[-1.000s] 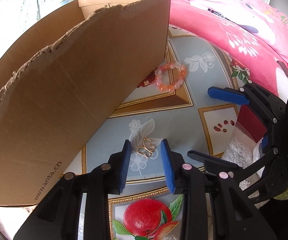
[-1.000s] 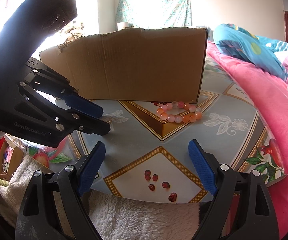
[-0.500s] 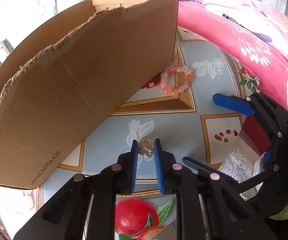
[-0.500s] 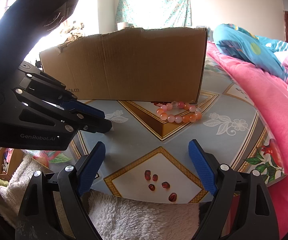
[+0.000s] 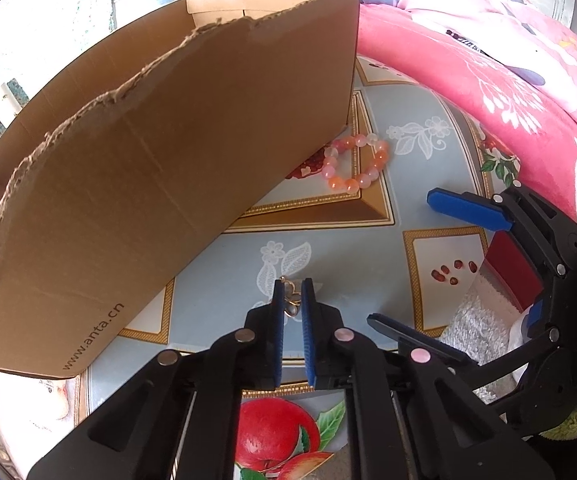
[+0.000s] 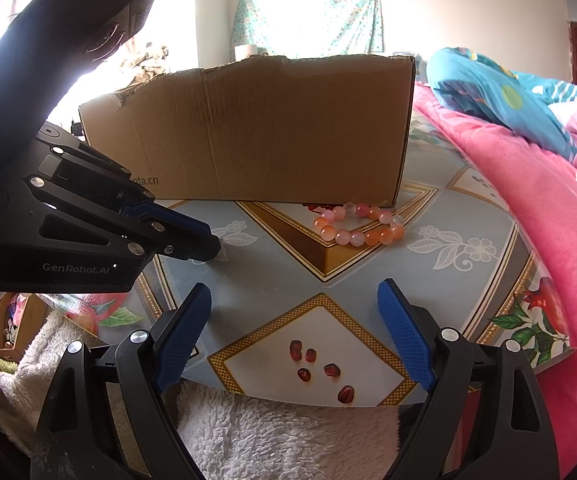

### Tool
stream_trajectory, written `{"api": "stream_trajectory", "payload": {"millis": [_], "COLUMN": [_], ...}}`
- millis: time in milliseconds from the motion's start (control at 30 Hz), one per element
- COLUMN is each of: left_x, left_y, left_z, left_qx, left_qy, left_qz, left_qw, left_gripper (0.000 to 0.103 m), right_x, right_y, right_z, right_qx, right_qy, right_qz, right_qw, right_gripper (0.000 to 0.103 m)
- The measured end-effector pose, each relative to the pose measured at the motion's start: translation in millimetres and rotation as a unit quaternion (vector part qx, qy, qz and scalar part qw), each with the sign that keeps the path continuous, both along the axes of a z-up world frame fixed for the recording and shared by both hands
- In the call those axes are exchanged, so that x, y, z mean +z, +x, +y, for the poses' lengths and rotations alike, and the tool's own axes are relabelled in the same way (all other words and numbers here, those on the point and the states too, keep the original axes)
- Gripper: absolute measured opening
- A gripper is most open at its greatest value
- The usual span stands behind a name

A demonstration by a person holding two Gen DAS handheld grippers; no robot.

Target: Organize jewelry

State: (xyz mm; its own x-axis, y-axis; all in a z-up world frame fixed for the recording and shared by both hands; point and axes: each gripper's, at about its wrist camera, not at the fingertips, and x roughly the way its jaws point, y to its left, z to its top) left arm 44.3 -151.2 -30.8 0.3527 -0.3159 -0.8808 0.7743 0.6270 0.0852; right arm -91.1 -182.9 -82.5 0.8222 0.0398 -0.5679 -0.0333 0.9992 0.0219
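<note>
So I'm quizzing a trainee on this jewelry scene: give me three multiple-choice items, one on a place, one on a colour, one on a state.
1. Where does the bead bracelet lie?
A. inside the cardboard box
B. on the table by the box's corner
C. on the pink blanket

2. What colour are the gripper pads?
A. blue
B. green
C. white

3. What is the left gripper doing?
A. standing wide open
B. closing on a gold pendant
C. holding the bracelet

Answers:
1 B, it rests on the tablecloth beside the cardboard box.
2 A, all the pads are blue.
3 B, its jaws have just been closing with the gold pendant between them.
</note>
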Motion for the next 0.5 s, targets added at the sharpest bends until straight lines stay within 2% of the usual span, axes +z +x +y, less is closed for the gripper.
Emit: {"api": "stream_trajectory", "payload": {"millis": [300, 400, 500], "left_x": [5.8, 8.1, 5.7], "left_y": [5.6, 6.3, 7.3], "left_z": [13.2, 15.8, 16.8], "left_qx": [0.011, 0.016, 0.027], "left_qy": [-0.014, -0.025, -0.027], "left_qz": [0.005, 0.021, 0.038], "left_qw": [0.9998, 0.9994, 0.9985], "left_gripper": [0.003, 0.003, 0.009], "right_x": [-0.1, -0.2, -0.2], "right_y": [0.1, 0.0, 0.1], "right_z": [0.2, 0.3, 0.2], "right_qx": [0.001, 0.000, 0.000], "right_qy": [0.000, 0.000, 0.000], "right_qz": [0.000, 0.000, 0.000], "right_qw": [1.000, 1.000, 1.000], "right_gripper": [0.081, 0.081, 0.081]}}
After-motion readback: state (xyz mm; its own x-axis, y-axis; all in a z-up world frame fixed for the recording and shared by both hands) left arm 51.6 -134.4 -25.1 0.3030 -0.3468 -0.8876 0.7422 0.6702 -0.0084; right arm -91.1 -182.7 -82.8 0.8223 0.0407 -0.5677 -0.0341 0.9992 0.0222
